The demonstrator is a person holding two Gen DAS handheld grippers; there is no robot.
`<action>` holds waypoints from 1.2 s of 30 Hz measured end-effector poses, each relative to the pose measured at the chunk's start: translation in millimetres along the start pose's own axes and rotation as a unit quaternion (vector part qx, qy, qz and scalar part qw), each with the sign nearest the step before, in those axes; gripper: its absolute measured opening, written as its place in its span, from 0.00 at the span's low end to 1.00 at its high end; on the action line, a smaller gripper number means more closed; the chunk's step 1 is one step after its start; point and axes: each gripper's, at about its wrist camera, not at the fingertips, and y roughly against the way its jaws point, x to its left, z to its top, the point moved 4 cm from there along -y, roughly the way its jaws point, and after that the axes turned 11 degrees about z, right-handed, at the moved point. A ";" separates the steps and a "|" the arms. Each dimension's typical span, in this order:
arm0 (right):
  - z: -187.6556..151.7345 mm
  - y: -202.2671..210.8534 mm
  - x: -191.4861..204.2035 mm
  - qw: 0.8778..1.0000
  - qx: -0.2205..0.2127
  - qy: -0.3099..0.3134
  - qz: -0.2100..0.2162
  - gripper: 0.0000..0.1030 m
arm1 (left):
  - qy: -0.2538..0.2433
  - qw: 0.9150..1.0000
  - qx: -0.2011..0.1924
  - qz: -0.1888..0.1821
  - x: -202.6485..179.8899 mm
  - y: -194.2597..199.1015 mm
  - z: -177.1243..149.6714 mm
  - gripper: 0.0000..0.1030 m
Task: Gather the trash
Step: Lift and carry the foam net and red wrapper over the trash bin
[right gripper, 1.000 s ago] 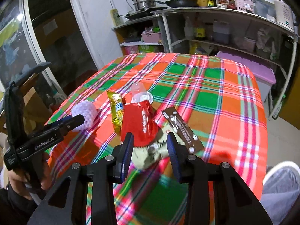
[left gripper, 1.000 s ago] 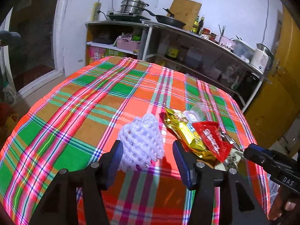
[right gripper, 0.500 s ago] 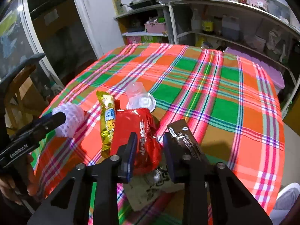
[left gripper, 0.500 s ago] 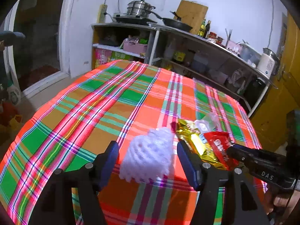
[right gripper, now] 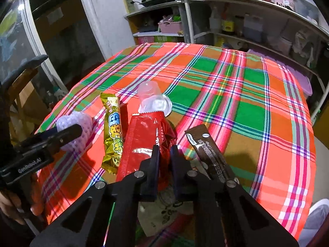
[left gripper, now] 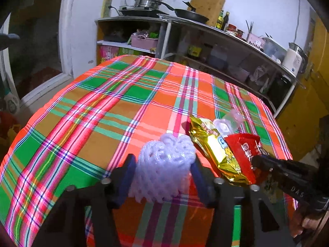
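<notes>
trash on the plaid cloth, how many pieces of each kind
snack wrappers: 3, gold, red, brown
white foam fruit net: 1
clear plastic cup: 1
pale printed wrapper: 1
total: 6

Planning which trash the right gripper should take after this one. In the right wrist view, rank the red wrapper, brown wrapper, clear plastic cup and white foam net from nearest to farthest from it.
1. red wrapper: pinched between the jaws of the right gripper.
2. brown wrapper: just right of the fingers.
3. clear plastic cup: straight ahead, past the red wrapper.
4. white foam net: far left, between the jaws of the left gripper.
</notes>
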 end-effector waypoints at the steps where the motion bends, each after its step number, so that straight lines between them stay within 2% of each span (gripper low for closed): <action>1: -1.2 3.4 -0.9 1.000 -0.003 -0.004 -0.001 0.09 | -0.005 1.000 -0.005 0.003 -2.0 2.6 -1.0 0.42; 7: -7.5 29.0 -3.2 1.000 -0.025 -0.019 -0.003 0.09 | -0.016 0.999 -0.021 -0.018 -12.1 22.5 -6.0 0.35; 18: -21.8 95.6 7.1 0.997 -0.077 -0.025 -0.012 0.09 | -0.050 0.995 -0.050 -0.065 -45.1 84.3 -24.1 0.35; 29: -64.2 173.1 0.2 0.990 -0.123 -0.055 -0.040 0.09 | -0.089 0.986 -0.074 -0.121 -91.5 147.1 -48.0 0.35; 36: -89.9 211.6 -4.9 0.985 -0.144 -0.069 -0.063 0.09 | -0.107 0.980 -0.080 -0.146 -115.9 171.0 -61.2 0.35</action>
